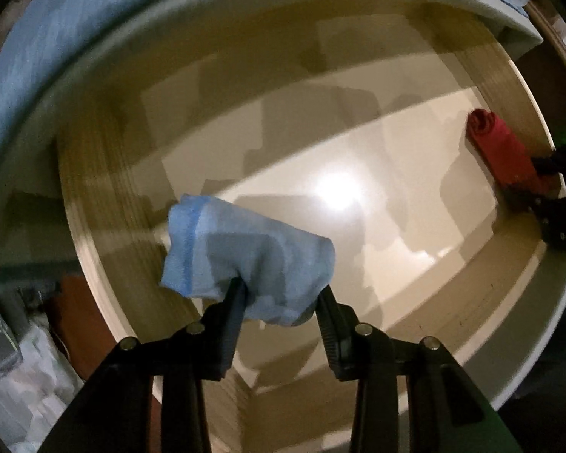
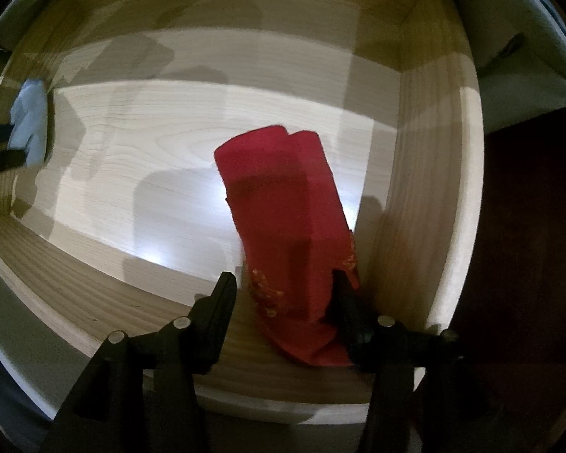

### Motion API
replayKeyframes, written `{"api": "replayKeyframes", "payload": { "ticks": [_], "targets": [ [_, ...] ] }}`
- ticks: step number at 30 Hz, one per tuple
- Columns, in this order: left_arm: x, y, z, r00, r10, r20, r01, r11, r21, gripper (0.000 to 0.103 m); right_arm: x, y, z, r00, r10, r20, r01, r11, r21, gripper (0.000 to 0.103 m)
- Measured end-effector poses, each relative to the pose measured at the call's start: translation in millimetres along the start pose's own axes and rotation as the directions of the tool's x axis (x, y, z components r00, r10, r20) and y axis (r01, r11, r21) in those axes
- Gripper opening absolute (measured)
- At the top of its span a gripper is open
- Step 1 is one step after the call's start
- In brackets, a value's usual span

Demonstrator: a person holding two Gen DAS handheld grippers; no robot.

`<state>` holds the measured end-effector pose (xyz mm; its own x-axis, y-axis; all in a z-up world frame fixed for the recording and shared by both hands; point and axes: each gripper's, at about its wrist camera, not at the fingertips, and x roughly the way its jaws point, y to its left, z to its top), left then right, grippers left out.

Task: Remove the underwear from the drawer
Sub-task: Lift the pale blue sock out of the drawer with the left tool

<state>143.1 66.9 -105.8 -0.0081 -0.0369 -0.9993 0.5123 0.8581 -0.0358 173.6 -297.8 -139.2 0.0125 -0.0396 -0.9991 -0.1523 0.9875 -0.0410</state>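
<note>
Blue underwear [image 1: 245,260] is pinched between the fingers of the left gripper [image 1: 279,302] and held above the drawer [image 1: 396,196] floor, near its left wall. Red underwear [image 2: 283,219] is straddled by the spread right gripper [image 2: 283,294] beside the drawer's right wall; whether it is lifted off the floor cannot be told.

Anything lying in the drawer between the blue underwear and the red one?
Nothing: only bare drawer floor with shadows lies between the blue underwear and the red underwear, seen in both wrist views.
</note>
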Motion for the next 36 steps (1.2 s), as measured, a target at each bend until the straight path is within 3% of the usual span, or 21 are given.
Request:
{"api": "replayKeyframes", "payload": {
  "ticks": [6,7,14,22,26,28,32,36],
  "targets": [
    [-0.2,-1.3,-11.6,0.999,-0.039,-0.022,0.038,0.999,-0.031,0.037,-2.6,4.0,3.8,1.000,-0.017,-0.010,0.017,1.000,-0.017,0.053],
    [2.3,-1.1,0.5,0.999,-0.041,-0.024,0.040,0.999,-0.035,0.037,-4.5,5.1,4.9,1.000,-0.018,-0.009,0.018,1.000,-0.023,0.053],
    [4.4,-2.1,1.8,0.994,-0.102,-0.045,0.100,0.994,-0.053,0.037,-15.6,-0.6,15.6,1.000,0.019,0.000,-0.019,1.000,-0.002,0.053],
    [4.7,7.8,-5.6,0.987,-0.152,-0.050,0.148,0.986,-0.081,0.038,-9.0,-1.1,34.1,1.000,0.005,-0.030,-0.005,1.000,-0.012,0.053],
    [-8.8,-4.9,-15.6,0.986,-0.168,-0.023,0.162,0.972,-0.173,0.041,-9.6,4.9,40.9,0.999,0.000,-0.037,-0.001,1.000,-0.025,0.053],
    [-14.9,-5.1,-20.9,0.984,-0.177,-0.012,0.171,0.964,-0.206,0.054,-10.6,7.3,42.6,0.999,-0.003,-0.034,0.002,0.999,-0.033,0.054],
    [-17.4,-9.2,-23.3,0.980,-0.201,0.001,0.192,0.937,-0.293,0.058,-11.7,15.5,41.8,1.000,-0.015,-0.025,0.014,0.999,-0.048,0.053],
    [-12.6,-9.1,-20.1,0.982,-0.191,-0.014,0.172,0.912,-0.372,0.058,-14.8,23.4,40.6,1.000,-0.007,-0.024,0.007,1.000,-0.022,0.039]
  ]
}}
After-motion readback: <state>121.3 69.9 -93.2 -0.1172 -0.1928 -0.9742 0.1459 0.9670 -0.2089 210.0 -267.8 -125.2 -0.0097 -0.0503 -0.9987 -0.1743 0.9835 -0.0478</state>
